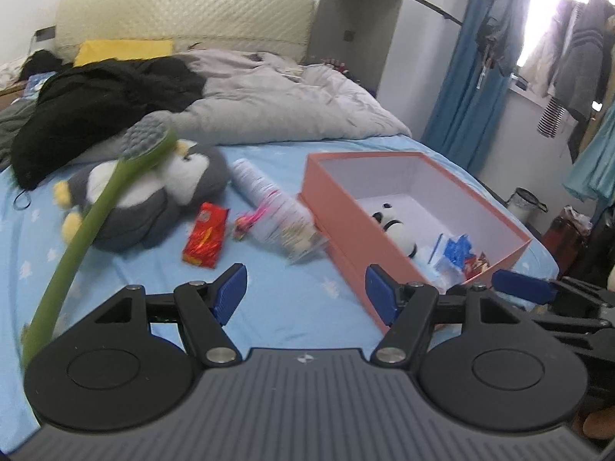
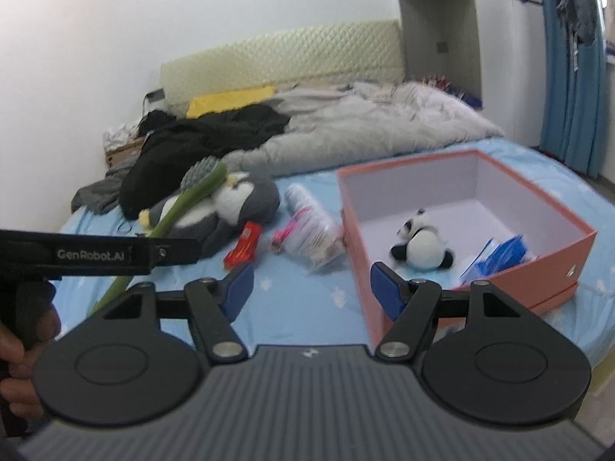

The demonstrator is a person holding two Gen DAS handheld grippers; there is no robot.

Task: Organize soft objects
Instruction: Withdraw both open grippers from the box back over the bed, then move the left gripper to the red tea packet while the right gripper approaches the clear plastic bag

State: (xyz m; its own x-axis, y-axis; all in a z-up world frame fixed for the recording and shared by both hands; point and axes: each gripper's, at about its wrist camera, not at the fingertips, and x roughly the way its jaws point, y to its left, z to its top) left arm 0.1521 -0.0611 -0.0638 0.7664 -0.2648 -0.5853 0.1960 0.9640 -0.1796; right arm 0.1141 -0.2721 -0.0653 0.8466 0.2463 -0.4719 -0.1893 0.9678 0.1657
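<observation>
An open pink box [image 1: 338,207] [image 2: 384,269] sits on the blue bed sheet [image 1: 292,307] with a small panda plush [image 1: 396,226] [image 2: 421,246] and blue packets [image 2: 499,253] inside. A grey penguin plush [image 1: 153,192] [image 2: 226,203] lies left of it, with a green-handled brush [image 1: 100,207] [image 2: 184,199] across it. A red snack packet [image 1: 203,234] [image 2: 244,247] and a clear printed bag [image 1: 276,211] [image 2: 311,219] lie between. My left gripper [image 1: 305,296] is open and empty above the sheet. My right gripper [image 2: 311,288] is open and empty near the box's front corner.
A grey duvet [image 1: 269,100] and black clothes [image 1: 96,103] are piled toward the headboard [image 1: 184,19]. Blue curtains [image 1: 472,77] and hanging clothes [image 1: 576,57] are at the right. The left gripper's body [image 2: 96,253] shows at left in the right wrist view.
</observation>
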